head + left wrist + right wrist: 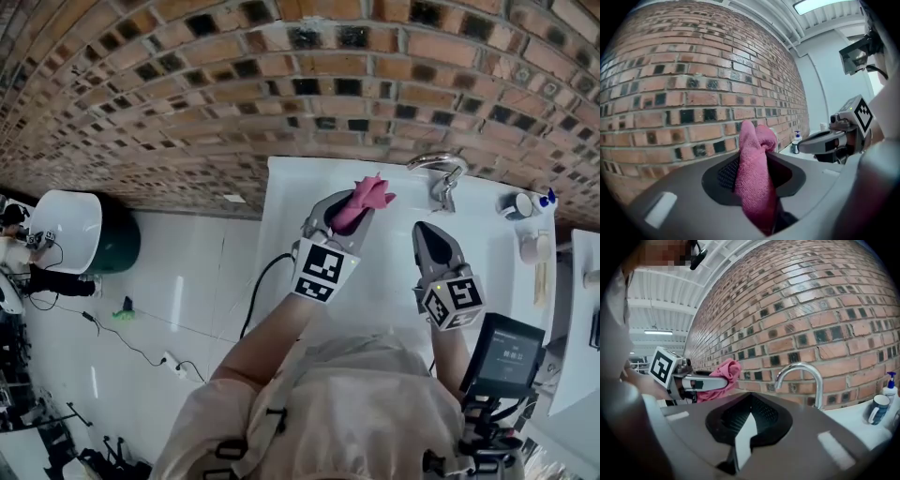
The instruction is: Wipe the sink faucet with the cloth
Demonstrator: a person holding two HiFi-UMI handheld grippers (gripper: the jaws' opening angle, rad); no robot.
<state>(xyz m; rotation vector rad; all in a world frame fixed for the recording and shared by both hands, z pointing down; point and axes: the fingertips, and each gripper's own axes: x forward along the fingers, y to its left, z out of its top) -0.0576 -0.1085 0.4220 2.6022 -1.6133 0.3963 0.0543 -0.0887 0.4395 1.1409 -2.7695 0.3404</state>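
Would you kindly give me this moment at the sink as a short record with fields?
Left tongs: shut on pink cloth, held above sink
Right tongs: tips together, empty
Faucet: apart from cloth, untouched
Counter at right: mug, pump bottle
Backdrop: brick wall

Faucet: at back rim, spout arches fwd over sink; main obstacle.
Brick wall: just behind faucet, no passage there.
Left of faucet: bare white rim, free approach.
Right of faucet: cup & soap bottle crowd the counter.
Btwn left gripper & right gripper: open gap.
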